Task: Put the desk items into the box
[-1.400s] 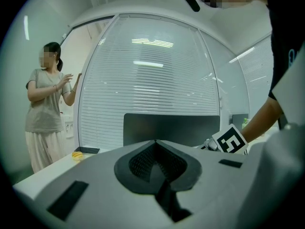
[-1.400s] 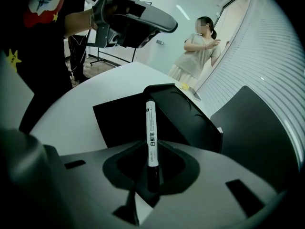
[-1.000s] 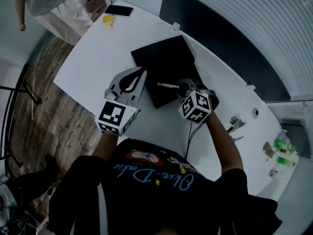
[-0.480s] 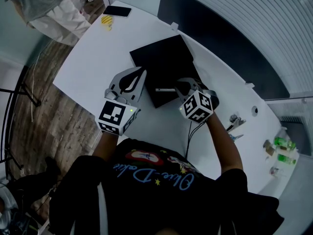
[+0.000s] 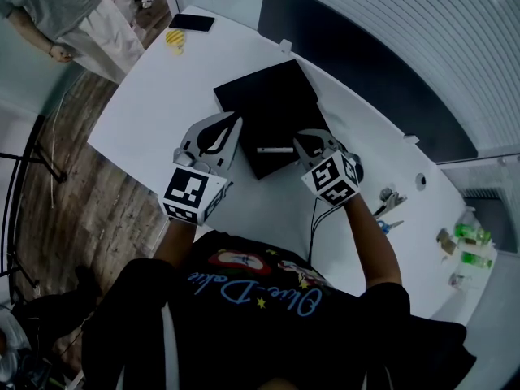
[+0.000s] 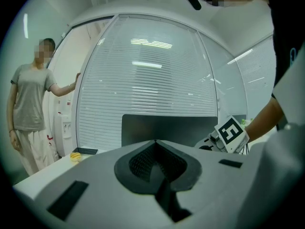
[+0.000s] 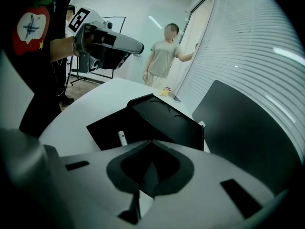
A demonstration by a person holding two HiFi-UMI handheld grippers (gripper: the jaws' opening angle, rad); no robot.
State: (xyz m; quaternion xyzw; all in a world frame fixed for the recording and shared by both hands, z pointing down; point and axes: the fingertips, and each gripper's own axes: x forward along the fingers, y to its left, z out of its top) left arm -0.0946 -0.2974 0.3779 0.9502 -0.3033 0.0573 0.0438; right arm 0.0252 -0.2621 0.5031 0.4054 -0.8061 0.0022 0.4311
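A black box (image 5: 268,104) lies open on the white desk (image 5: 154,96), its flat flap toward me. A white pen (image 5: 275,149) rests on that flap. My right gripper (image 5: 302,142) hangs just right of the pen and slightly above it, pointing down at the flap. Its jaws have just been closing and now meet, with nothing visible between them. In the right gripper view the pen (image 7: 122,137) lies on the flap (image 7: 114,128) just beyond the jaw tips, its near end hidden behind the left jaw. My left gripper (image 5: 234,123) is shut and empty, level at the box's left edge.
A dark phone (image 5: 192,23) and a yellow object (image 5: 175,37) lie at the desk's far corner. Small tools (image 5: 390,203) and green bottles (image 5: 471,238) sit at the right. A dark panel (image 5: 366,71) runs behind the desk. A person (image 5: 73,15) stands beyond the far corner.
My right gripper has closed, risen a little and rolled. The pen stays on the black flap. The left gripper has not moved. The person in the background has shifted.
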